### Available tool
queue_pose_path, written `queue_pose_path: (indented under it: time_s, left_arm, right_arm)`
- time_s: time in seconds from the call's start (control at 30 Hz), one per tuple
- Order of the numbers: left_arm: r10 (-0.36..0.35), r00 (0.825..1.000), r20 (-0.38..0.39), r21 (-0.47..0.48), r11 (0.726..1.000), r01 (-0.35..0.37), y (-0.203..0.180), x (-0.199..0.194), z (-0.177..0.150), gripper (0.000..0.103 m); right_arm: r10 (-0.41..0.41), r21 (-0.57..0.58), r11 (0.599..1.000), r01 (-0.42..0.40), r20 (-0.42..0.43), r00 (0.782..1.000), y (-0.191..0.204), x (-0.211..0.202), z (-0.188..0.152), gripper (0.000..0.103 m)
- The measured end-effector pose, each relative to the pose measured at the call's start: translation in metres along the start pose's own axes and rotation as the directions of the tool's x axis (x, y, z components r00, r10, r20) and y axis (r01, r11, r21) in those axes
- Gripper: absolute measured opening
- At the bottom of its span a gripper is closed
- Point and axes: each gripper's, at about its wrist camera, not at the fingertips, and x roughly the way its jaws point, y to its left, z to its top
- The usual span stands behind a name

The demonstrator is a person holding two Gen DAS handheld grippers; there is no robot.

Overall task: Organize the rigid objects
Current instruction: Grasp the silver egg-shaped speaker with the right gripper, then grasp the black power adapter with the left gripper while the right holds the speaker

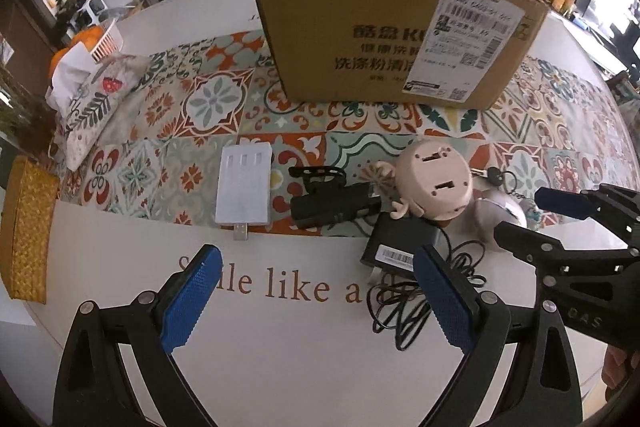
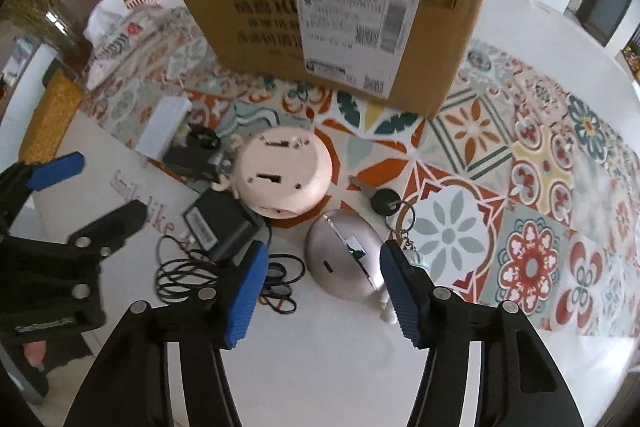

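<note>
An open cardboard box (image 1: 360,39) (image 2: 320,7) stands at the back on the patterned runner. In front of it lie a white USB device (image 1: 244,187), a black camera-like gadget (image 1: 328,199), a pink round toy (image 1: 436,183) (image 2: 284,179) bottom up, a black adapter (image 1: 400,243) (image 2: 220,223) with coiled cable, a key on a ring (image 2: 384,203) and a silver mouse (image 2: 340,267). My right gripper (image 2: 325,255) straddles the mouse, open, with a gap at the left pad. My left gripper (image 1: 316,263) is open over bare lettered tabletop, just left of the adapter.
A floral tissue pouch (image 1: 92,103), a woven yellow basket (image 1: 28,227) and a white basket of oranges (image 1: 96,39) sit along the left side. The table's rounded edge runs close below both grippers. Chairs stand behind the box.
</note>
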Motion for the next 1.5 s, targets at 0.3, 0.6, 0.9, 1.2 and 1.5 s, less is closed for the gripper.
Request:
queue_pose_path:
  time_s: [0.3,0.6,0.9,1.2,1.5]
  left_arm:
    - [-0.001,0.998,-0.057,-0.01,1.0,0.001,-0.001,0.021,0.001,0.097]
    - [0.0,0.996,-0.091,-0.025,1.0,-0.002,0.004,0.033,0.002,0.097]
    - [-0.008,0.994,-0.11,-0.04,0.999,0.004,0.011,0.04,-0.003,0.096]
    - [-0.051,0.994,-0.092,-0.01,0.999,0.051,0.013,0.035,-0.007,0.094]
    - [-0.136,0.987,-0.083,0.08,0.986,0.143,-0.004,0.017,-0.006,0.093]
  right_arm:
    - [-0.04,-0.03,0.999,0.038,-0.066,0.997,-0.006,0.029,0.002,0.057]
    - [-0.051,-0.061,0.997,0.046,-0.083,0.995,-0.002,0.042,0.004,0.059]
    - [-0.053,-0.042,0.998,0.049,-0.106,0.993,0.001,0.055,0.003,0.058]
    - [-0.013,0.031,0.999,0.016,-0.108,0.994,0.005,0.044,0.0,0.057]
    - [-0.077,0.119,0.99,0.074,0.025,0.997,0.005,-0.008,-0.015,0.057]
